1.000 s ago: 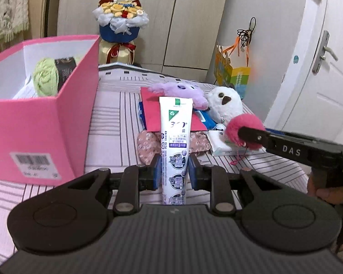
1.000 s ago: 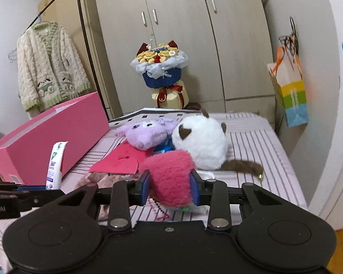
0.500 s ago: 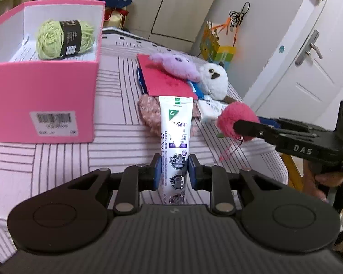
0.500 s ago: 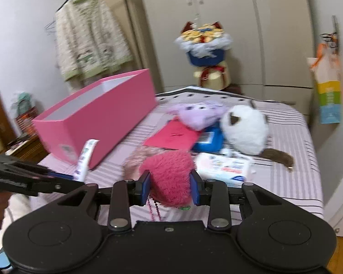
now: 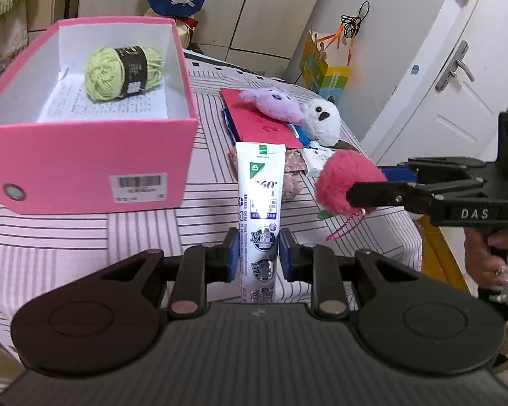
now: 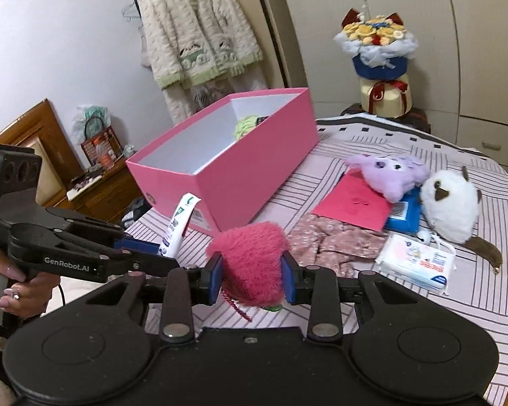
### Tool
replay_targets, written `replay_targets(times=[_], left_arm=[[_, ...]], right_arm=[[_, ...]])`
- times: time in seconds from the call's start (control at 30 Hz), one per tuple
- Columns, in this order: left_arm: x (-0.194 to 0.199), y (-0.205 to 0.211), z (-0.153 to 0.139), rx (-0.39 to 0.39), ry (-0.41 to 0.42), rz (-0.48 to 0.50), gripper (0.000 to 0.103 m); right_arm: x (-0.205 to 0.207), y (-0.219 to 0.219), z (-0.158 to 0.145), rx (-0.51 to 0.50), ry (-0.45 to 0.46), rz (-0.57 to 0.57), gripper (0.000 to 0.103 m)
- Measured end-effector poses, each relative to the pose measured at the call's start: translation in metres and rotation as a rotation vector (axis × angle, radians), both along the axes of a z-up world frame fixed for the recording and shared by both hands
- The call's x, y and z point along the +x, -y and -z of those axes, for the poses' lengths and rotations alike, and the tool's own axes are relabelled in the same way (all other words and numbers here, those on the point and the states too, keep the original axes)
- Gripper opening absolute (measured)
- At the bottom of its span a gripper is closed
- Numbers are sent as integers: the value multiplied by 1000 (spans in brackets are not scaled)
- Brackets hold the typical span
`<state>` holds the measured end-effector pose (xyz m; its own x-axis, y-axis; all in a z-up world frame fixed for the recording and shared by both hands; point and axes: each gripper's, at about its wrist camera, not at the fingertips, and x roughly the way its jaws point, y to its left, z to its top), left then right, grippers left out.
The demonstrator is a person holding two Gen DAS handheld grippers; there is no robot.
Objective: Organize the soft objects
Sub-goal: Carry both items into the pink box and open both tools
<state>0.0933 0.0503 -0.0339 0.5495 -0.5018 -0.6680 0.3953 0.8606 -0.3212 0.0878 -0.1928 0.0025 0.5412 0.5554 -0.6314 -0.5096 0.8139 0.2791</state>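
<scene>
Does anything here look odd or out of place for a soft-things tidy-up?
Yes: the left gripper holds a toothpaste tube, a squeezable toiletry rather than a plush like the pink pompom in the right gripper. The pink box holds only green yarn.

A: Left tongs (image 5: 257,260): matte black body, blue pads, silver pivot screws, "GenRobot.AI" in white on the side.
B: Right tongs (image 6: 253,273): same build, "DAS" lettering. Painted nails on hand (image 5: 487,261).

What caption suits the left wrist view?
Left claw grips a toothpaste tube near the pink box holding green yarn.
</scene>
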Motion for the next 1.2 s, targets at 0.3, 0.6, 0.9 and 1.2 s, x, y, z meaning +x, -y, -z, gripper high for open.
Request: replay_targets(times=[0.3,0.6,0.9,1.2], left_arm=[[4,-43,-44,-53,73,-5,23],[43,-59,-76,40,143,-62,23],[127,-80,-77,81,110,-157,23],[205,-72,-35,238,-100,-190,23]], right_arm=[[13,-33,-41,-6,40,-83,40],[51,-83,-81,13,148,-227,40],[128,-122,-70,-34,207,-253,40],[197,-163,-24,-229,107,-352,40]])
